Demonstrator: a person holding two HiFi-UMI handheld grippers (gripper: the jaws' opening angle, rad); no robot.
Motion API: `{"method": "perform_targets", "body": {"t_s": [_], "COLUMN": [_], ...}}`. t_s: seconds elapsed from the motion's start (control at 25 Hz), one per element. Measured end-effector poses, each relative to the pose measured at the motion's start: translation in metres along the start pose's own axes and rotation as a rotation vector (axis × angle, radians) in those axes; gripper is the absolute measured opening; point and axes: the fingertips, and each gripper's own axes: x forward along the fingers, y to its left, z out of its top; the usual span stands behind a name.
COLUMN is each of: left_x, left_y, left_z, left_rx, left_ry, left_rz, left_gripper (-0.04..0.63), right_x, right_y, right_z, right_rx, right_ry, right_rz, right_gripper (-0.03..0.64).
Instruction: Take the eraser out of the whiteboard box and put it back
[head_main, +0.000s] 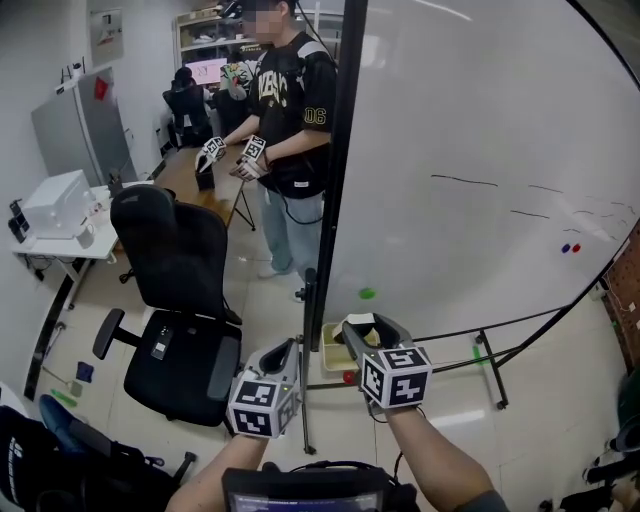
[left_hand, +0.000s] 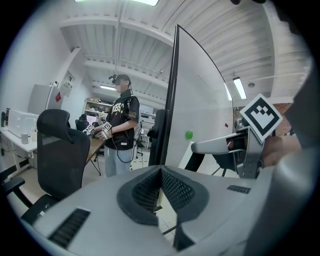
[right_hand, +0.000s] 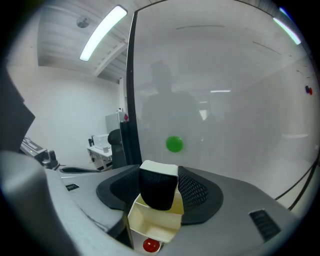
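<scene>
Two grippers work low at the near edge of the whiteboard (head_main: 480, 120), right of a black office chair (head_main: 175, 260). On the left, the left gripper (head_main: 292, 344) has its jaws pressed together on nothing and hangs just beside the board's frame. To its right, the cream whiteboard box (right_hand: 159, 234) sits on the board's lower rail, with a red magnet (right_hand: 150, 245) under it and a green magnet (right_hand: 174, 144) farther up. The right gripper (head_main: 366, 328) pinches the eraser (right_hand: 158, 189) across its sides, just above the box and clear of it. It looks light, with a stiff white back and soft black felt that would give under pressure, so the hard sides are the surer hold.
</scene>
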Motion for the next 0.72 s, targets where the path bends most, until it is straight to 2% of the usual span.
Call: {"method": "perform_targets", "body": {"t_s": [0.24, 0.48, 0.72], "left_x": [-0.033, -0.044, -0.046], "left_y": [-0.006, -0.024, -0.036], "left_z": [0.035, 0.060, 0.057], "left_rx": [-0.004, 0.108, 0.056], "left_ry": [-0.094, -0.123, -0.114], "left_rz": [0.009, -0.028, -0.056], "left_gripper": [0.031, 0.031, 0.031], "right_x": [-0.060, -0.091, -0.115], "right_y": [0.003, -0.001, -0.006], "right_z": [0.047, 0.068, 0.079], "right_rx": [0.010, -0.010, -0.006], "right_ry": [-0.137, -0.189, -0.223], "right_rz": [0.063, 0.088, 0.107], "right_gripper": [0.270, 0.270, 0.270]}}
